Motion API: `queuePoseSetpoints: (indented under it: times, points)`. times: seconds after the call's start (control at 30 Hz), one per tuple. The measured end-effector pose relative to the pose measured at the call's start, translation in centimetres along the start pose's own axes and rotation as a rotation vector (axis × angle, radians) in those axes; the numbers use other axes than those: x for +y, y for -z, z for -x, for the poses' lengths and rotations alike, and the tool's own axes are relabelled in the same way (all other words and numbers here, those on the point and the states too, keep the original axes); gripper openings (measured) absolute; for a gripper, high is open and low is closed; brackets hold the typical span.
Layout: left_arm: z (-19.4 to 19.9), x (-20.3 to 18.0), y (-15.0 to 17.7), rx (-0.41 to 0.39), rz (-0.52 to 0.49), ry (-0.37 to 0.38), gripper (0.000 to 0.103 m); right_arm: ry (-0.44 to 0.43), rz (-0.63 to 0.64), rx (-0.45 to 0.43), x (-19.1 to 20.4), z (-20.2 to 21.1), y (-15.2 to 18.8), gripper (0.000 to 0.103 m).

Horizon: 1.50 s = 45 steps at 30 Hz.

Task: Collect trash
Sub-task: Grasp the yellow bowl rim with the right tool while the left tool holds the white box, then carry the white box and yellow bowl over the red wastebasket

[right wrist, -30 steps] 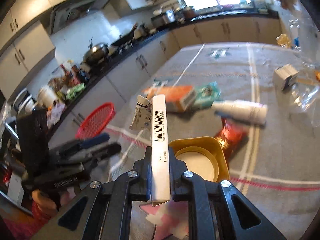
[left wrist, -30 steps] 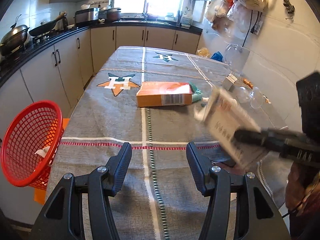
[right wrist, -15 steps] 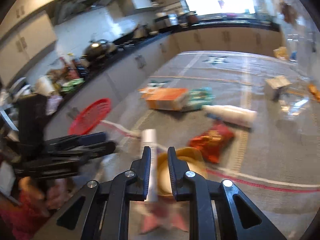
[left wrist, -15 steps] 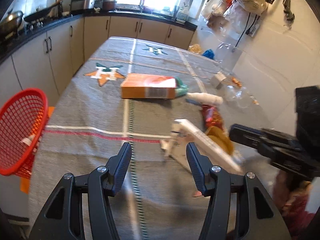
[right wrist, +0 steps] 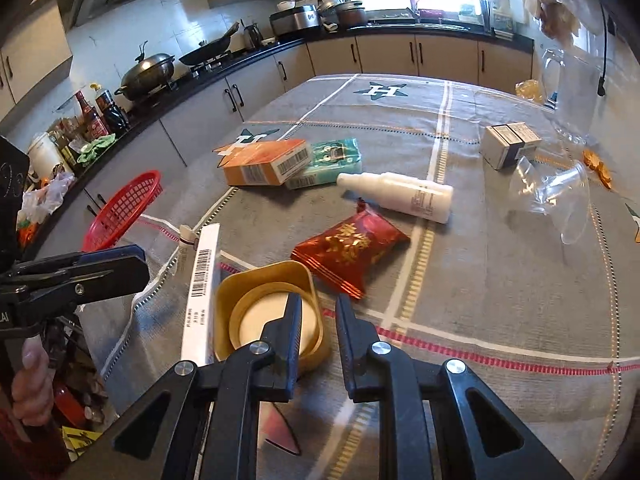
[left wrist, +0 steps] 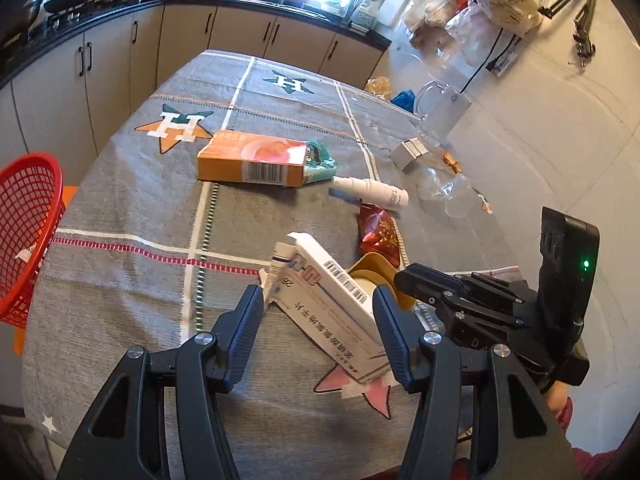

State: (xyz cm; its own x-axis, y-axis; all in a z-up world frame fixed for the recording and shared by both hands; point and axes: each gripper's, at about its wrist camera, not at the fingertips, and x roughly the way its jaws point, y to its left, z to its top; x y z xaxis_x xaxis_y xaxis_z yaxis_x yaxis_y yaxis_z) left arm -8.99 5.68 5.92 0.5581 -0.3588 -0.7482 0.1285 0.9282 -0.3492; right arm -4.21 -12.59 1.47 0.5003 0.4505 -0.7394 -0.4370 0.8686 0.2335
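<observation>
Trash is scattered across the grey-clothed table (left wrist: 120, 208), and the piece in hand now is a long white medicine box (left wrist: 332, 300) with a small tube (left wrist: 280, 256) poking from its far end. The box lies tilted between the spread fingers of the left claw (left wrist: 318, 320), which is open and not gripping it. Just beside the box sits a yellow tub (right wrist: 268, 312), and beyond the tub a red snack packet (right wrist: 348, 248), a white spray bottle (right wrist: 396, 196), an orange carton (right wrist: 264, 164) and a crushed clear cup (right wrist: 552, 196). The right claw (right wrist: 318, 320) hovers over the tub's near rim — parted a little and empty. A red basket (left wrist: 28, 232) hangs off the table edge, well apart from the box on its left. The step looks like a handover of the box to the left claw; next it must close squarely on the box's long sides, lift, and carry it across to the basket — a skewed pinch could let the box twist free.
</observation>
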Motion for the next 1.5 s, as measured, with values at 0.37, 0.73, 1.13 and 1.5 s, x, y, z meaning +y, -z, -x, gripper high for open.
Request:
queuePoseSetpoints:
  times: [0.37, 0.73, 1.13, 1.5]
  points:
    - [-1.6, -1.6, 0.1, 0.057, -0.010, -0.088, 0.058, -0.003, 0.009, 0.026, 1.3, -0.5, 1.8, 0.010]
    - [-2.4, -0.7, 1.3, 0.078, -0.010, -0.162, 0.058, 0.058, 0.016, -0.018, 0.6, 1.5, 3.3, 0.010]
    - [-3.8, -1.3, 2.5, 0.062, -0.072, -0.196, 0.018, 0.065, -0.033, -0.047, -1.0, 2.9, 3.7, 0.010]
    - [-1.2, -1.0, 1.9, -0.119, -0.142, -0.324, 0.015, 0.085, -0.014, -0.087, 0.8, 3.0, 2.2, 0.010]
